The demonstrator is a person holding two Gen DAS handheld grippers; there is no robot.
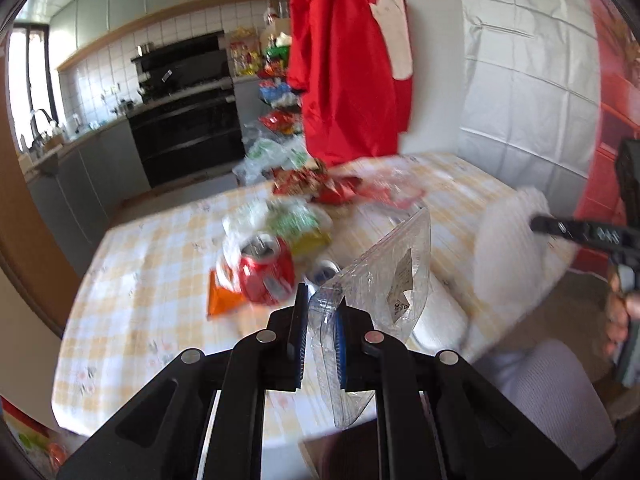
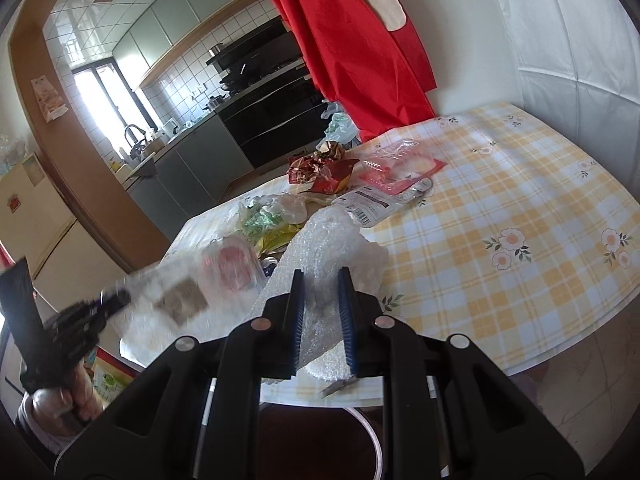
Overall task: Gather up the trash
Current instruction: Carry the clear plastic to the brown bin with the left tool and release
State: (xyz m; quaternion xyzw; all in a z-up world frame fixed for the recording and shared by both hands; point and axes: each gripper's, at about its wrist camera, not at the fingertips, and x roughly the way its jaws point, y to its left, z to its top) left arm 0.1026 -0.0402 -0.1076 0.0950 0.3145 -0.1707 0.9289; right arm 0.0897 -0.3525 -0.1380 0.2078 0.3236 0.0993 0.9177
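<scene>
My left gripper (image 1: 322, 300) is shut on a clear plastic package (image 1: 384, 276) with a paper label and holds it above the near table edge. My right gripper (image 2: 322, 280) is shut on a white bubble-wrap sheet (image 2: 328, 240), also raised over the table; it shows in the left wrist view (image 1: 508, 248) at the right. On the yellow checked tablecloth (image 2: 500, 200) lie a crushed red can (image 1: 266, 272), an orange wrapper (image 1: 222, 300), green and white bags (image 1: 288, 220), red foil wrappers (image 2: 320, 168) and a clear pink-labelled tray (image 2: 400, 168).
A red cloth (image 1: 348, 64) hangs on the wall behind the table. A kitchen with a black oven (image 1: 188, 136) and counter lies beyond. A round rim (image 2: 368, 432) shows below the table's near edge. The right half of the table is bare cloth.
</scene>
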